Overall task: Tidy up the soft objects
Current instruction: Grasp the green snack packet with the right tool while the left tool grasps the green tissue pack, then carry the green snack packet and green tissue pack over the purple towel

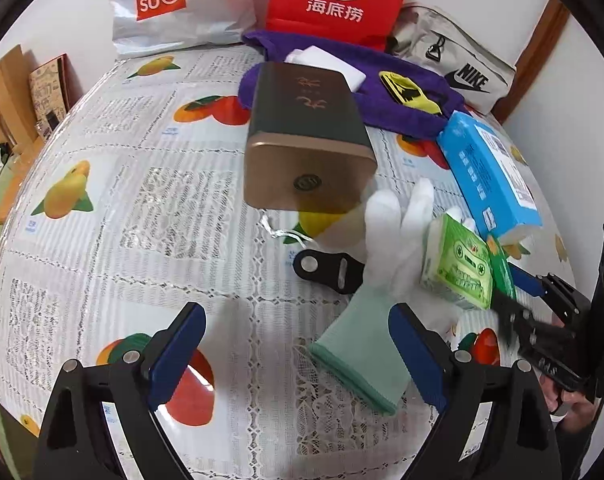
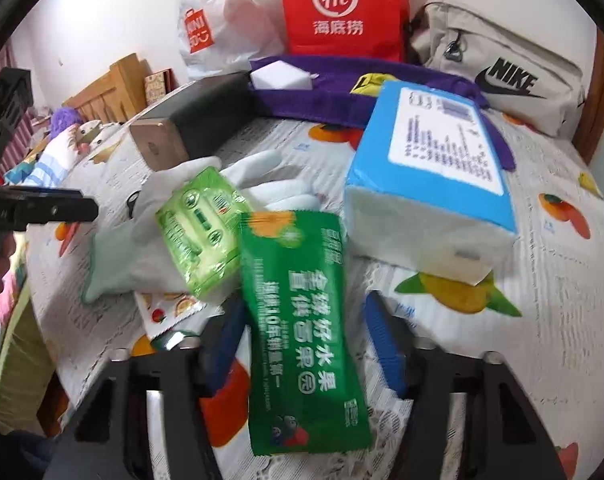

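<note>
Desk [image 1: 101, 240]: green tissue pack [image 2: 199, 232] atop white glove [image 1: 386, 240]; left hand-held gripper [image 1: 297, 356] spread; right hand-held gripper [image 2: 302, 344] spread astride green snack pouch [image 2: 302, 328].

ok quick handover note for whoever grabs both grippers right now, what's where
Left gripper: jaws open, empty, above the white glove's green cuff.
Right gripper: jaws open around the dark green sachet, not visibly clamped.
Light green tissue pack rests on the glove; blue tissue pack to its right; purple towel at the back by the red bag.
Done: no sorting evident. Left: gather the soft items.
</note>
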{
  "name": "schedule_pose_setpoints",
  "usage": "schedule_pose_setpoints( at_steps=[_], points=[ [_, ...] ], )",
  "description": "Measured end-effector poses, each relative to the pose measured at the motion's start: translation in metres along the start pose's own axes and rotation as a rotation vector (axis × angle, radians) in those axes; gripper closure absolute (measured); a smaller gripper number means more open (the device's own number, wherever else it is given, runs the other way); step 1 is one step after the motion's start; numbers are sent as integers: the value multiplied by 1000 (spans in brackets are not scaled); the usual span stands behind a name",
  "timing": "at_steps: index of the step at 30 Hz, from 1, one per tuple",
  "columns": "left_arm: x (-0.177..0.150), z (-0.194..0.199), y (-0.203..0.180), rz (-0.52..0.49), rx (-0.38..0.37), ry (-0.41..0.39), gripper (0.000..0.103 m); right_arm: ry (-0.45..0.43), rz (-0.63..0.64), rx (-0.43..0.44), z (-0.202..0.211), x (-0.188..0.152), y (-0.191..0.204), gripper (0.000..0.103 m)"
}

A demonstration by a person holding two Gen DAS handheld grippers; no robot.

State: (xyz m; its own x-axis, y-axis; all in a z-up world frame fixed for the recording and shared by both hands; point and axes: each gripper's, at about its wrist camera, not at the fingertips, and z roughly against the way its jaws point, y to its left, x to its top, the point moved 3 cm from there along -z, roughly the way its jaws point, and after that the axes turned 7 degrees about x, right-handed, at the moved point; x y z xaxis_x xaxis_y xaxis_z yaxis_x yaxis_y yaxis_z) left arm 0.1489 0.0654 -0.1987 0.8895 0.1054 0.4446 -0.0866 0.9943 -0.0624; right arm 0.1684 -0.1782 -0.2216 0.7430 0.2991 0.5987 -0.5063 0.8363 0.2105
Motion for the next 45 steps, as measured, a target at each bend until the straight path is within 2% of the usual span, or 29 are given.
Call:
schedule_pose_setpoints(
  at_steps=[4,9,14,22,29,34,35,36,37,45],
  points=[
    [-1,-6,-6,-10,-9,13,11,-13,-33,23,5,-3,-2,70],
    [-1,-4,-22,-38,-48,1,11,-27,-55,17,17,-11,-3,72],
    [2,3,-55,-134,-72,-34,10,-50,-96,0,33,-20,-8,72],
    [6,1,-105,-242,-109,-42,10,-75,-165,-32,52,-32,-28,72],
    [5,-19,-134,-305,-86,-31,10,-98,-229,-40,61,-42,-47,72],
    [4,-31,-144,-342,8,-47,10,-89,-249,-30,54,-47,-53,72],
    [5,-30,-143,-337,5,-60,16,-84,-249,-33,52,-48,-53,72],
    [5,-28,-142,-335,-4,-66,28,-81,-248,-31,50,-48,-53,71],
    [5,-26,-141,-332,-14,-68,32,-81,-246,-31,50,-48,-53,71],
    [9,3,-120,-287,-52,-116,32,-78,-248,-30,49,-44,-48,71]
  ],
)
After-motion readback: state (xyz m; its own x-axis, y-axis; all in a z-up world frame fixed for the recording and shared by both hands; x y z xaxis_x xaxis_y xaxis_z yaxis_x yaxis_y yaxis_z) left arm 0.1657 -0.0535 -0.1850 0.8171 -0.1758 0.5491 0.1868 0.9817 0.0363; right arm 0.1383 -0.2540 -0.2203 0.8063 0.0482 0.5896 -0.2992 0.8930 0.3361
